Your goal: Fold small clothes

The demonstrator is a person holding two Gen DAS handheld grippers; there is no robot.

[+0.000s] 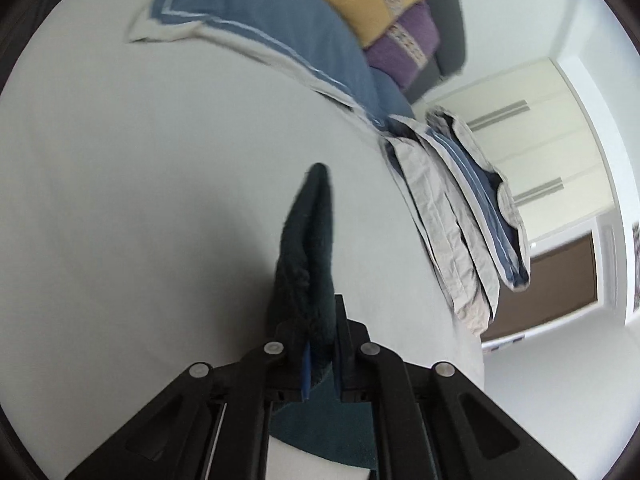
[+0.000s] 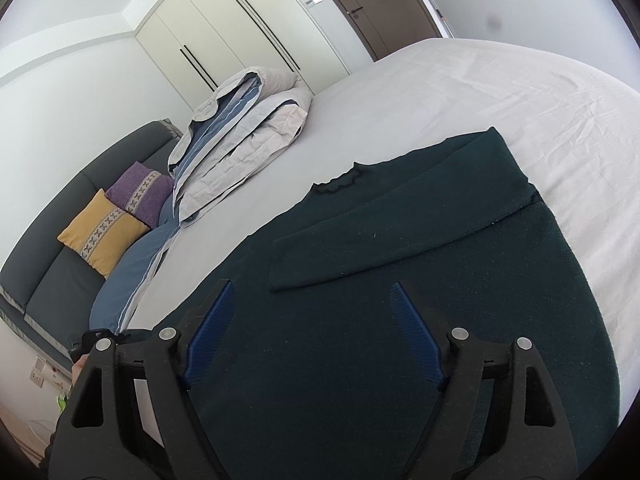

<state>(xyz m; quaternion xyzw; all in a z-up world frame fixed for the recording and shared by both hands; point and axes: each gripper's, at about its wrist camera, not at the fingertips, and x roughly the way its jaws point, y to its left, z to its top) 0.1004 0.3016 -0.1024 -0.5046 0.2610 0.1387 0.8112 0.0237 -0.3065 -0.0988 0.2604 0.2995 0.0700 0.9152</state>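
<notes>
A wide bed [image 2: 460, 92] with a pale sheet fills most of both views, and its surface carries everything else. On the near part of the bed lies a dark green sweater [image 2: 400, 320], spread flat, with its black neck opening toward the far side and one sleeve folded across the chest. At the far left edge of the bed stands a folded duvet [image 2: 248, 128], grey outside and blue with a white stripe inside, just beside a blue pillow [image 2: 132, 276]. Behind the pillow a dark grey headboard [image 2: 52, 272] holds a yellow cushion [image 2: 100, 236] and a purple cushion [image 2: 140, 192], which touch each other. Far behind, cream wardrobe doors [image 2: 224, 28] and a brown door [image 2: 368, 4] close the room. The right hand-held gripper [image 2: 312, 336] hangs over the middle of the sweater with its blue pads spread wide, and nothing is between them. The left hand-held gripper [image 1: 320, 356] has its pads pressed together on a part of the sweater [image 1: 308, 248], and this pinched cloth rises from the jaws as a narrow dark fold above the sheet.
</notes>
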